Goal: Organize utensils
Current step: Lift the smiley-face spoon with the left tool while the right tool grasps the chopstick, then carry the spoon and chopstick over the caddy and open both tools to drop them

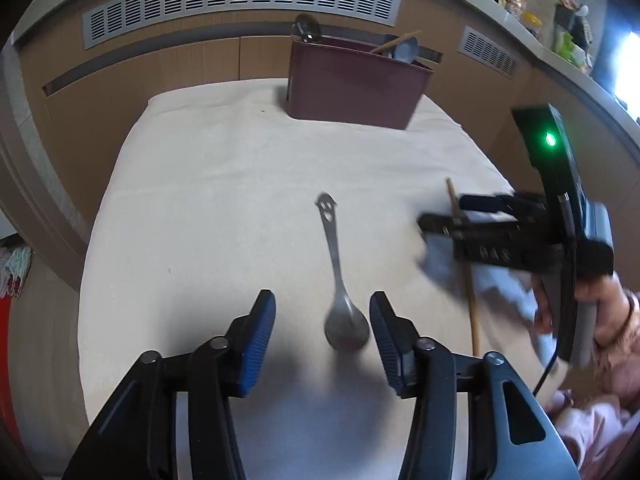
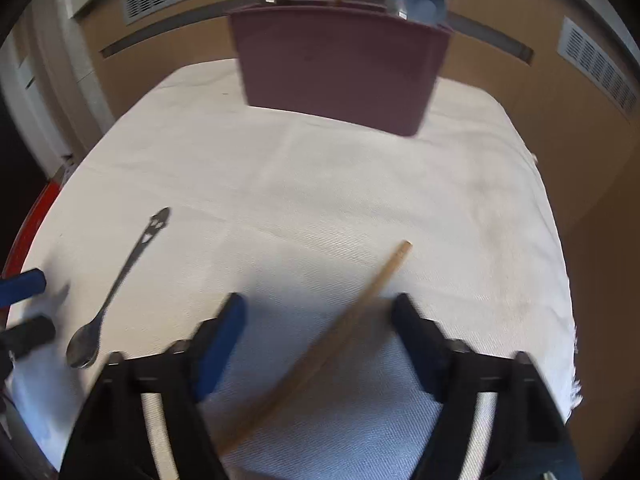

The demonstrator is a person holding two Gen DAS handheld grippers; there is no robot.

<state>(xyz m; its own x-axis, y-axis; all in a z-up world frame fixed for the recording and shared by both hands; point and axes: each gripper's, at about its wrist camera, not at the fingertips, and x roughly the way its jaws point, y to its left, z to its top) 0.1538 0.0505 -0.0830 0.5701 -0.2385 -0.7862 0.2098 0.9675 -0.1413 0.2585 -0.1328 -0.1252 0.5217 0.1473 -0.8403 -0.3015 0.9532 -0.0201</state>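
- Metal spoon — flat on cloth-covered bench, bowl between left tongs, handle pointing towards maroon utensil holder; tongs half-open, nothing gripped.
- Wooden chopstick — diagonal between right tongs, half-open, untouched.

We see both views in even, soft daylight, with a blown-out white-blue glare at the upper right edge of the left wrist view. Dark, soft-edged shadows pool on the pale cloth just ahead of each hand-held gripper. Fisheye distortion bows the vent grille and wall panels into arcs, and black vignetting rings every corner. Motion blur smears the chopstick and the right hand-held gripper; the spoon looks slightly soft.
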